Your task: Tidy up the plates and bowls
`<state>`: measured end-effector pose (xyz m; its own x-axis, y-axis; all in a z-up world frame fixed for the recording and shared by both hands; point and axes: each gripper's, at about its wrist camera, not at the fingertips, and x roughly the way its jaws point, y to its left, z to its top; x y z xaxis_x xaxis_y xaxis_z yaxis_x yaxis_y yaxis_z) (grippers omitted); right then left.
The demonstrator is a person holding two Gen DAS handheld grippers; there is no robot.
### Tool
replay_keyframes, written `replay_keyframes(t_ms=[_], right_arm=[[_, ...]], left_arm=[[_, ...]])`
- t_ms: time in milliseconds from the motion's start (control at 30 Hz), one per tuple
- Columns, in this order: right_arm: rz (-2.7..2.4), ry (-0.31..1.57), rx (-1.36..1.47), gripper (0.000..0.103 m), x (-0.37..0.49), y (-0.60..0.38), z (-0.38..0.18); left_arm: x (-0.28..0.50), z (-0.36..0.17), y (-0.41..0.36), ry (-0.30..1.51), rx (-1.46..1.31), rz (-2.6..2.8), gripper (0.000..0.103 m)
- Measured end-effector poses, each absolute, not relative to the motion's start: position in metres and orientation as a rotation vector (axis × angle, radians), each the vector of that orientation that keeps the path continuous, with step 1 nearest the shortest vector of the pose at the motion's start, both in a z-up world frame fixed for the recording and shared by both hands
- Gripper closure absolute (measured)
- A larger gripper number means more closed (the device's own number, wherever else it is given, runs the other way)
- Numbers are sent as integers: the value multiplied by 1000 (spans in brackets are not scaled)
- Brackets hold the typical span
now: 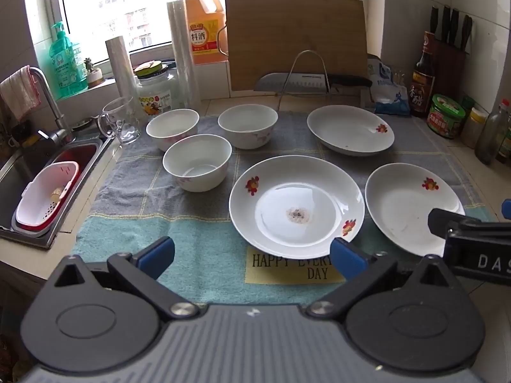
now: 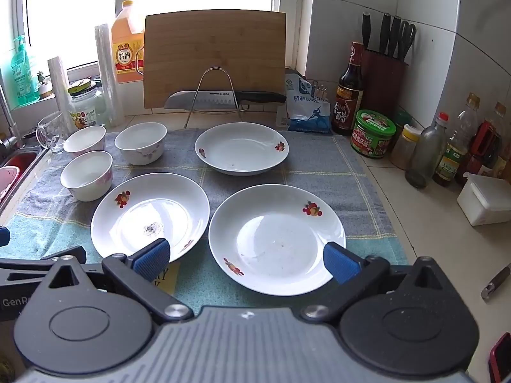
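Both grippers hover low at 6 o'clock of the grey-and-teal checked cloth (image 2: 319, 172) on the worktop, nothing held. My left gripper (image 1: 252, 255) has its blue fingers (image 1: 156, 253) spread wide apart; my right gripper (image 2: 246, 260) likewise, fingers (image 2: 151, 258) apart around the near rim of the nearest white shallow plate with fruit decals (image 2: 276, 239). Three such plates lie separately: that one, the stained white plate (image 2: 150, 217) at its 9 o'clock, and the far white plate (image 2: 241, 148) at 12. Three white floral bowls (image 1: 197, 162) cluster at 10 o'clock, unstacked. My judgement: start with a plate, pinch the rim squarely with one finger under the lip, lift level, and set it onto a neighbour without sliding glaze on glaze. The left view alone shows the steel sink with a pink strainer basket (image 1: 48, 194); the right view alone shows the white lidded box (image 2: 485, 201) at 3 o'clock.
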<state>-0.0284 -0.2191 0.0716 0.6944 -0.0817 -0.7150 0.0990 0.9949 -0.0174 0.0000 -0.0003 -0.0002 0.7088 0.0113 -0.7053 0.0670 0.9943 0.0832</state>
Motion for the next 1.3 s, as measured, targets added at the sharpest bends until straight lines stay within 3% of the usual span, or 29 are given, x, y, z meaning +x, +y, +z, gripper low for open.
replay_keyframes(t_ms=[1300], right_arm=[[-99, 792, 24, 0, -28, -218, 67]], left_arm=[[1, 4, 0, 778, 103, -34, 1]])
